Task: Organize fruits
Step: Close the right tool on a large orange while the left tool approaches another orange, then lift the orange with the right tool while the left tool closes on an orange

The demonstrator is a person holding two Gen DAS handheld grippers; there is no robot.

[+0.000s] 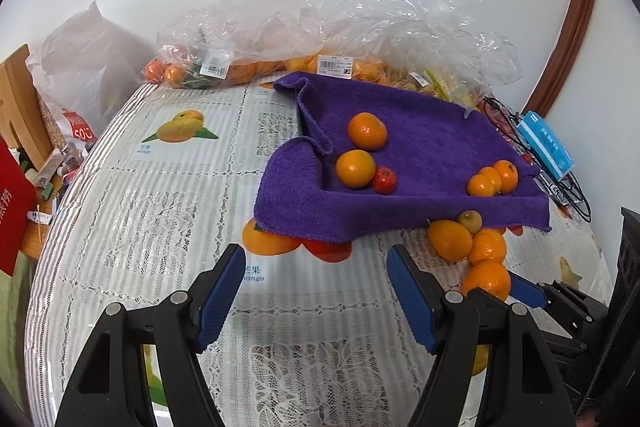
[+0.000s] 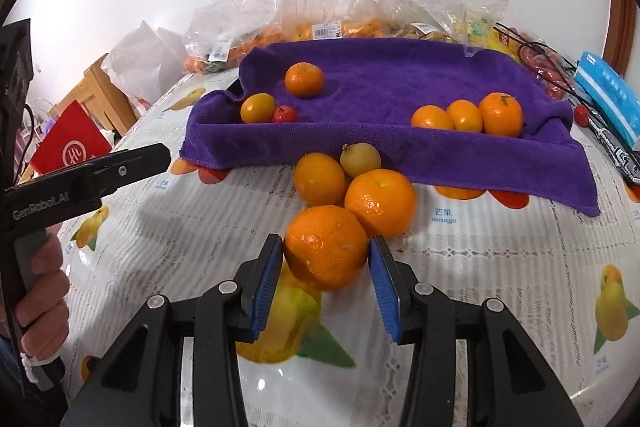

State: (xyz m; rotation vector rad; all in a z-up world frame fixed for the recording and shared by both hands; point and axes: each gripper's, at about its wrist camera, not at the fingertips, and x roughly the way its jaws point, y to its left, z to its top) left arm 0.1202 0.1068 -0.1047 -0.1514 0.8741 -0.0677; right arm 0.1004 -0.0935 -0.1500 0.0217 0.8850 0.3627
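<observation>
A purple towel point(image 1: 420, 131) point(image 2: 400, 75) lies on the table with several oranges point(image 1: 367, 131) and a small red fruit point(image 1: 385, 180) on it. In front of the towel, loose fruit sits on the tablecloth: oranges point(image 2: 380, 202) and a small yellowish fruit point(image 2: 360, 159). My right gripper point(image 2: 326, 253) is shut on the nearest orange point(image 2: 326, 253), pads touching both its sides. It shows in the left wrist view point(image 1: 486, 279) too. My left gripper point(image 1: 316, 263) is open and empty, above bare tablecloth in front of the towel's left end.
Clear plastic bags point(image 1: 280, 27) of fruit stand against the back wall. A blue box point(image 1: 546, 143) and black cables point(image 1: 568, 187) lie at the right edge. A wooden chair point(image 1: 20, 107) and clutter stand off the table's left. The left gripper's body point(image 2: 88, 179) shows left.
</observation>
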